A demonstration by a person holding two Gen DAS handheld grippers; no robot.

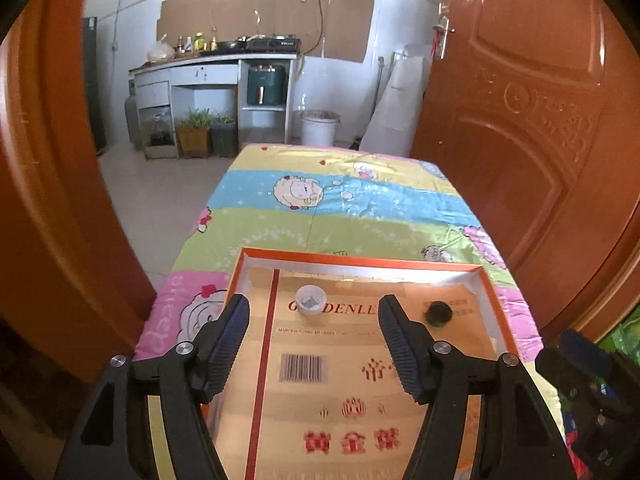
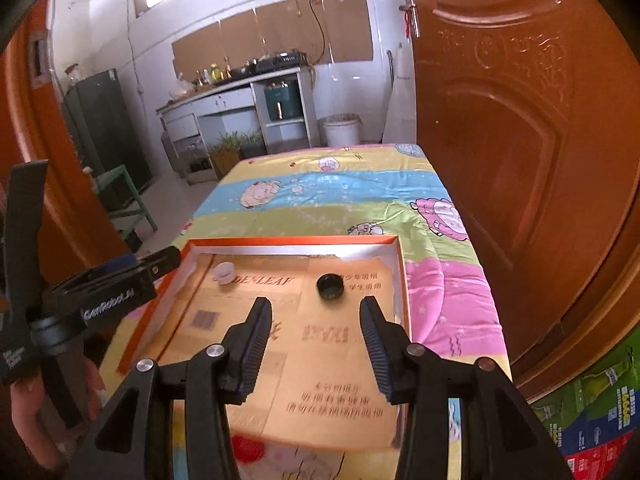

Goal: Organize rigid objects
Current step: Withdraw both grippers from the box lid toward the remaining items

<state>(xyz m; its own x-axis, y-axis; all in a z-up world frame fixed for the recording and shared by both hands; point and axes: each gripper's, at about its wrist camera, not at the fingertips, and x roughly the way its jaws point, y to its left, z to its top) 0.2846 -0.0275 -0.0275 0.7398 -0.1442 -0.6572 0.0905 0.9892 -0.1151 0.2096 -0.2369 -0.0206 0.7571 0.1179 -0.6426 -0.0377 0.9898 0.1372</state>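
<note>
A shallow orange-rimmed cardboard tray (image 1: 360, 261) lies on a cartoon-print cloth; it also shows in the right wrist view (image 2: 405, 280). Inside it sit a small white cap (image 1: 309, 300) at the far left and a small black cap (image 1: 438, 313) at the far right. Both caps show in the right wrist view, white (image 2: 224, 272) and black (image 2: 329, 286). My left gripper (image 1: 314, 308) is open and empty over the tray, just short of the white cap. My right gripper (image 2: 316, 308) is open and empty, just short of the black cap.
The cloth-covered table (image 1: 340, 200) runs away from me. An orange door (image 1: 540, 120) stands close on the right, another door leaf (image 1: 48, 160) on the left. The left gripper's body (image 2: 100, 292) shows at the left of the right wrist view. A kitchen counter (image 1: 216, 68) is far behind.
</note>
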